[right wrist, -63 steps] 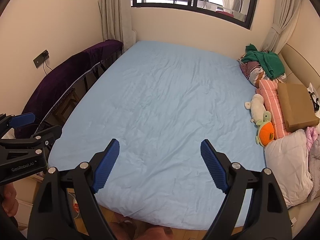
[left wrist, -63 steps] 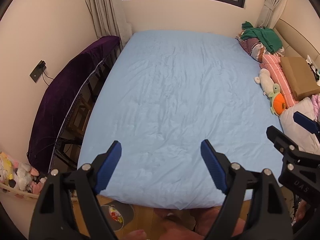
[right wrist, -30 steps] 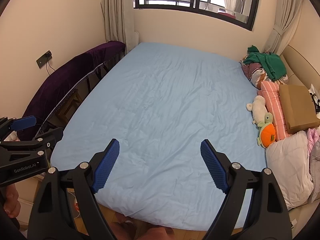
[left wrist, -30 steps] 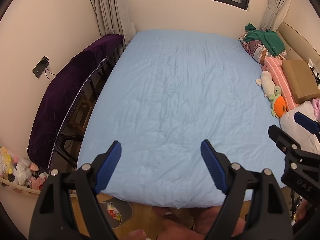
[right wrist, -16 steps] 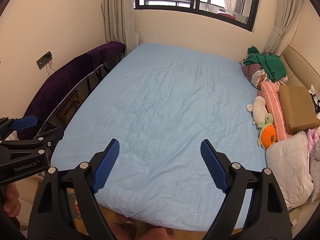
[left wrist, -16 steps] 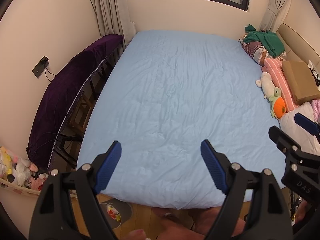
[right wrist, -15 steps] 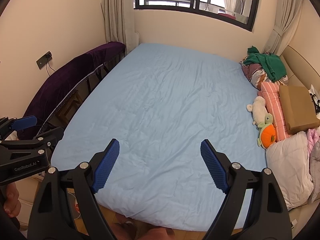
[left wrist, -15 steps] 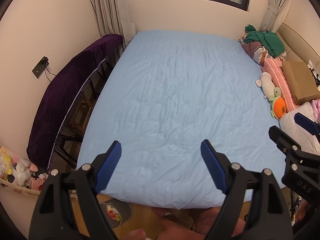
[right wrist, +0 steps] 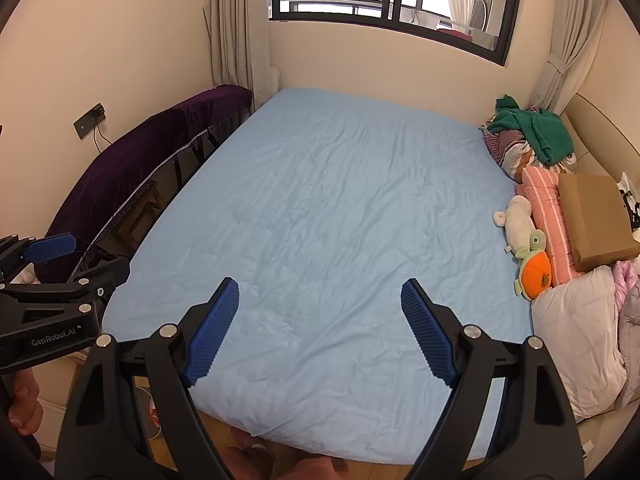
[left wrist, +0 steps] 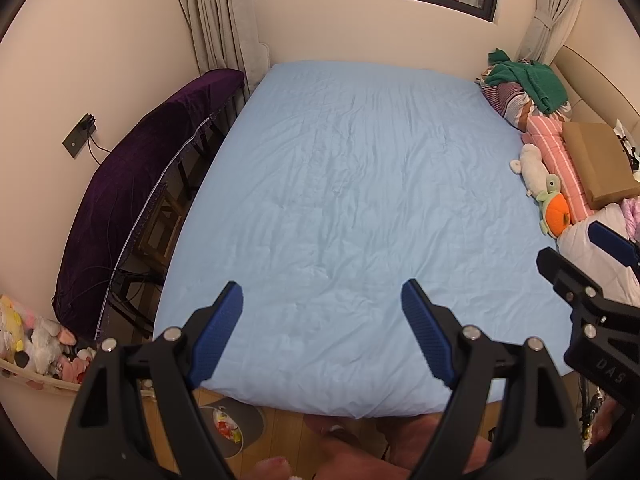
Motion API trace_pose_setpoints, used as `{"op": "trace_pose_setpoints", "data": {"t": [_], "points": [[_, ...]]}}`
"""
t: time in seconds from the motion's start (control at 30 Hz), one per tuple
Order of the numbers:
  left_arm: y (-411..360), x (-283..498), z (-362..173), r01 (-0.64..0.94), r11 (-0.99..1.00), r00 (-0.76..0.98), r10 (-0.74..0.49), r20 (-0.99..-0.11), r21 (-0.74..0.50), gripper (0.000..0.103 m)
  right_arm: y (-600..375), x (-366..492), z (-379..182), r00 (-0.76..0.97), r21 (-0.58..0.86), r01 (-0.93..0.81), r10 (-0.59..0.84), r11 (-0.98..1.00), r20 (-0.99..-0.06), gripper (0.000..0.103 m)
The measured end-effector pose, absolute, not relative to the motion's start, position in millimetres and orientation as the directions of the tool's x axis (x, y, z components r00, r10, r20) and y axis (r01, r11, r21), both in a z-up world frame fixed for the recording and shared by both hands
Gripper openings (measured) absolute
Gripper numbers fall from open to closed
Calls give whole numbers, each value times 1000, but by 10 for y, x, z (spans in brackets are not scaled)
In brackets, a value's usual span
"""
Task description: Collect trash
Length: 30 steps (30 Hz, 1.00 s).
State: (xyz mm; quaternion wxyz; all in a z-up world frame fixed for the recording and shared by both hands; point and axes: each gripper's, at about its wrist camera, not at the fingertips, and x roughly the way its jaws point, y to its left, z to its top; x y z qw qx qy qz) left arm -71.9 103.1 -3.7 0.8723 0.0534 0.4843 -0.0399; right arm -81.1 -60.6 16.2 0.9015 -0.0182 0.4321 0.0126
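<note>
My left gripper [left wrist: 322, 304] is open and empty, held above the foot edge of a bed with a light blue sheet [left wrist: 352, 184]. My right gripper [right wrist: 320, 304] is open and empty too, beside it to the right; it also shows in the left wrist view [left wrist: 580, 268]. On the wooden floor below the left gripper stands a grey trash bin [left wrist: 236, 424] with colourful wrappers [left wrist: 226, 428] in it. No loose trash shows on the sheet.
A purple-covered keyboard on a stand [left wrist: 136, 184] runs along the left wall. Plush toys [left wrist: 540, 184], pillows, a brown box [left wrist: 596, 164] and green clothes [left wrist: 528, 76] line the bed's right side. A basket of soft toys [left wrist: 36, 348] sits at bottom left.
Both grippers have stayed open and have drifted slightly back and up from the bed. Nothing on the bed has moved.
</note>
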Motion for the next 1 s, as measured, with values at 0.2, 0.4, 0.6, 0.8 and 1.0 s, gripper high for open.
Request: {"op": "trace_pose_setpoints", "data": {"t": [0.2,0.4,0.6,0.8,1.0], "points": [[996,-690,-11,123,991,529,-21,-848,52,81,-601,-806,173,627,-22,-39,7,999,-779,80],[988,-688,-1,122,991,531,-19,-847,54,81,-585,-792,188,629,-21,-39,8,999,-777,80],[1016,-696,32,120,991,533,-16,-846,57,81,-595,-741,218,628,-21,-47,14,999,-778,80],[1022,-694,56,123,992,550,-39,-834,35,81,-595,-728,226,629,-22,-47,12,999,-777,80],[1038,-731,139,129,992,599,-73,-798,6,83,-609,-721,233,635,-24,-47,11,999,-772,80]]}}
